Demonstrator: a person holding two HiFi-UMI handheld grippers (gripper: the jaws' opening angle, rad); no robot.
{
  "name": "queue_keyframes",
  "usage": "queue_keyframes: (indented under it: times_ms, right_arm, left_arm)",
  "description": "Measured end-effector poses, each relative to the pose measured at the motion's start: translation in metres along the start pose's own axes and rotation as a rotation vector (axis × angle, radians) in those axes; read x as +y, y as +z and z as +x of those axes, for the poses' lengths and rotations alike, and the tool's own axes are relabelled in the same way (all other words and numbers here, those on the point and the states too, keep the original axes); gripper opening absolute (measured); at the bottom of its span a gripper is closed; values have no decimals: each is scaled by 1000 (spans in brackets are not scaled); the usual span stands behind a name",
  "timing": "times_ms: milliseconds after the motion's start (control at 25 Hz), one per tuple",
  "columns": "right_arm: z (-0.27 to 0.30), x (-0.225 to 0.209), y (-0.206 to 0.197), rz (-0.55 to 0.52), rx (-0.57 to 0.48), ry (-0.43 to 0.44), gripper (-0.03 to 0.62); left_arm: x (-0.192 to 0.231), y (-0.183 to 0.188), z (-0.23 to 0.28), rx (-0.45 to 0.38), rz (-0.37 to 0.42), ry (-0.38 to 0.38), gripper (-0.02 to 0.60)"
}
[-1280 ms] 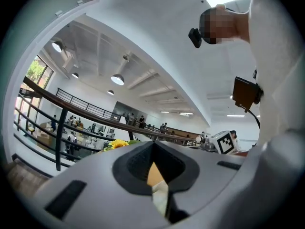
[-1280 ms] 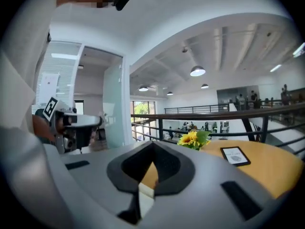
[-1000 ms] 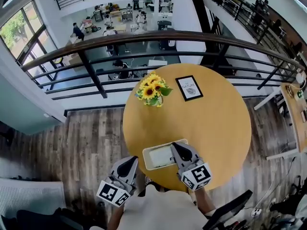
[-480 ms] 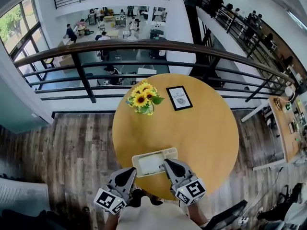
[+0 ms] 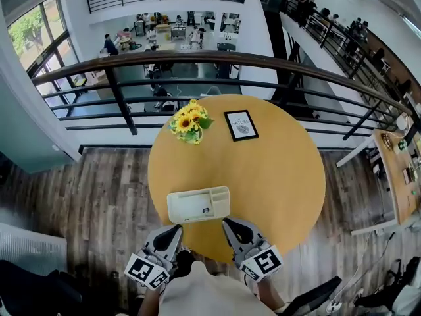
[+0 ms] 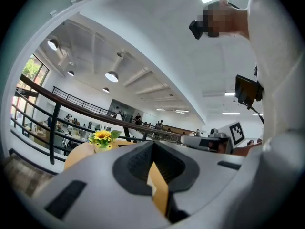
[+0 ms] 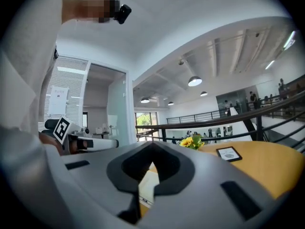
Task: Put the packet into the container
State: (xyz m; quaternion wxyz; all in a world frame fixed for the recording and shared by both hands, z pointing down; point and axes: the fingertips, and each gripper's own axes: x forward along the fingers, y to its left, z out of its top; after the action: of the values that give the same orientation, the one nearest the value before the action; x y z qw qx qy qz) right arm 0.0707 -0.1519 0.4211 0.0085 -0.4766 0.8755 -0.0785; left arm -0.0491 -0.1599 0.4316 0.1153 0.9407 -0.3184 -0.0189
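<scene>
Head view: the container [image 5: 197, 191] is placed at the near edge of the round table [image 5: 270, 170], and the packet [image 5: 196, 208] is seen lying flat inside it. The left gripper [image 5: 175, 230] and the right gripper [image 5: 229, 224] are held at that same edge, both apart from the container. Sunflowers [image 5: 187, 122] and a framed card [image 5: 241, 125] are set near the far edge.

Left gripper view: the jaws are brought together, with nothing gripped.

Right gripper view: the jaws are likewise closed and empty.
</scene>
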Motion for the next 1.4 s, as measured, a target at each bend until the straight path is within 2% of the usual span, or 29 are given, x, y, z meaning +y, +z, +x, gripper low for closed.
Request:
queue_keyframes:
  times_ms: [240,640,960,1200,1400]
  right_arm:
    - [-81,-13,-23,-43,29,-12,5]
    - [-151,30,-27,-48,-19,65,5]
    - [-176,64,-34,-37,-28,74,5]
    - [-195,72,-32,-34,-26,22,5]
    - [-188,92,-28,-46,-21,19,5]
  left_arm:
    - [-80,-19,-9,6,38,6,5]
    - [-168,-34,-43,19,77,13,5]
    - [-187,-42,-81,40,82,39,5]
    - [-191,-40,-85,42,90,11,5]
    - [-185,-33,-101,35,92,7,5]
